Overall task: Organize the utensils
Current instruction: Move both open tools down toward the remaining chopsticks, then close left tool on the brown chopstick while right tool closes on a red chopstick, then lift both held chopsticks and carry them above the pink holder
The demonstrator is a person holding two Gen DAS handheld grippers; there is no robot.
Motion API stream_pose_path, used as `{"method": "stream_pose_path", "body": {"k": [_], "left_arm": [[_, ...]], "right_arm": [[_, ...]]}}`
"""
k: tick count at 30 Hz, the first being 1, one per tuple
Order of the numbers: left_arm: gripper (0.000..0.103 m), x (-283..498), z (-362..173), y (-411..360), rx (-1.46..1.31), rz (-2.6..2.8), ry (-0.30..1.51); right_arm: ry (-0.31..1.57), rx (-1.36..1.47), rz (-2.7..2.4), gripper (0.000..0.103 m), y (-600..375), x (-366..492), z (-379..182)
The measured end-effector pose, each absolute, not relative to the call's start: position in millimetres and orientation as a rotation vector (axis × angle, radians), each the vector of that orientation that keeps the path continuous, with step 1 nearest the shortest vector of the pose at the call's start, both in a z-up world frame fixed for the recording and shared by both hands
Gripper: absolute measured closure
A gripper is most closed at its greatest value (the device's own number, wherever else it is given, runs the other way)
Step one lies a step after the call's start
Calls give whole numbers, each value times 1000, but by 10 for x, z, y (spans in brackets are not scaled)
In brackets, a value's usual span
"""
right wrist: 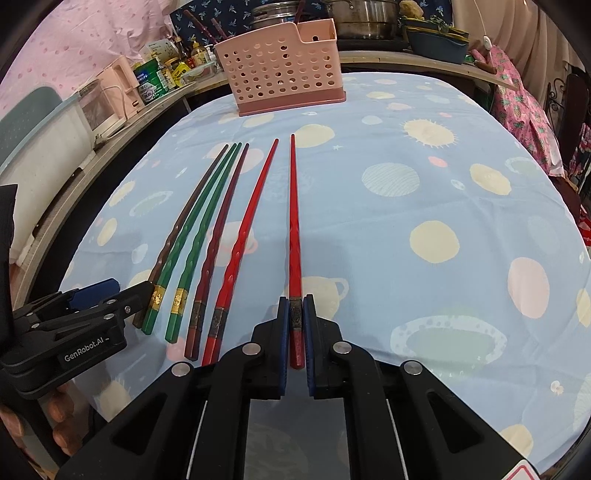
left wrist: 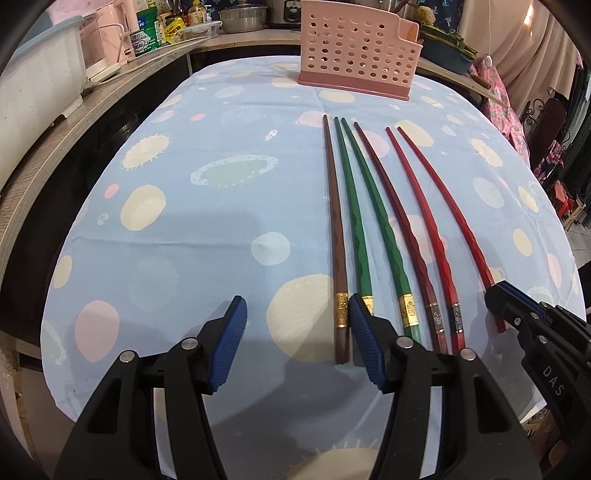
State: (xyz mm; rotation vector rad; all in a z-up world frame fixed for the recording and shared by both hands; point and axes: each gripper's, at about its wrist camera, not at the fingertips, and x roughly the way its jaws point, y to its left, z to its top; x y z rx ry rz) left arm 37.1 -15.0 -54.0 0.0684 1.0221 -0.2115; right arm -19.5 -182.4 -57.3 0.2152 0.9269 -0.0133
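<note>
Several chopsticks lie side by side on the blue patterned tablecloth (left wrist: 207, 229): a brown one (left wrist: 335, 221), two green ones (left wrist: 351, 221), a dark red one (left wrist: 400, 221) and two bright red ones. My left gripper (left wrist: 297, 325) is open over their near ends. The brown chopstick's handle lies between its jaws, close to the right pad (left wrist: 364, 332), with the left pad well clear. My right gripper (right wrist: 295, 317) is shut on the handle of the rightmost red chopstick (right wrist: 293, 221), which rests on the cloth. In the right wrist view the left gripper (right wrist: 127, 291) sits beside the brown chopstick (right wrist: 184, 221).
A pink perforated utensil holder (left wrist: 354, 48) (right wrist: 284, 70) stands at the table's far edge. A counter along the left holds bottles, tins and a white appliance (left wrist: 40, 85). Pots (right wrist: 362, 18) sit behind the holder. Floral fabric (right wrist: 524, 103) hangs at the right.
</note>
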Motion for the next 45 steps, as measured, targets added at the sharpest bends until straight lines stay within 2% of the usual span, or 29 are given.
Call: {"method": "stream_pose_path", "body": {"k": [7, 9, 10, 20, 28, 45], "left_arm": [[76, 389, -522, -76, 34, -215, 1030], [90, 395, -519, -61, 21, -224, 1038], [93, 399, -518, -55, 14, -231, 1043], [96, 388, -494, -36, -20, -268, 1074], [96, 368, -293, 4, -23, -275, 1029], [96, 603, 552, 116, -68, -259, 837]], "right_arm": [[927, 215, -13, 96, -1825, -195, -574], [927, 214, -14, 96, -1824, -195, -574], [927, 214, -15, 96, -1824, -195, -573], [926, 236, -13, 96, -1850, -223, -558], [879, 262, -19, 96, -1922, -274, -385], [643, 291, -36, 96, -2256, -68, 555]]}}
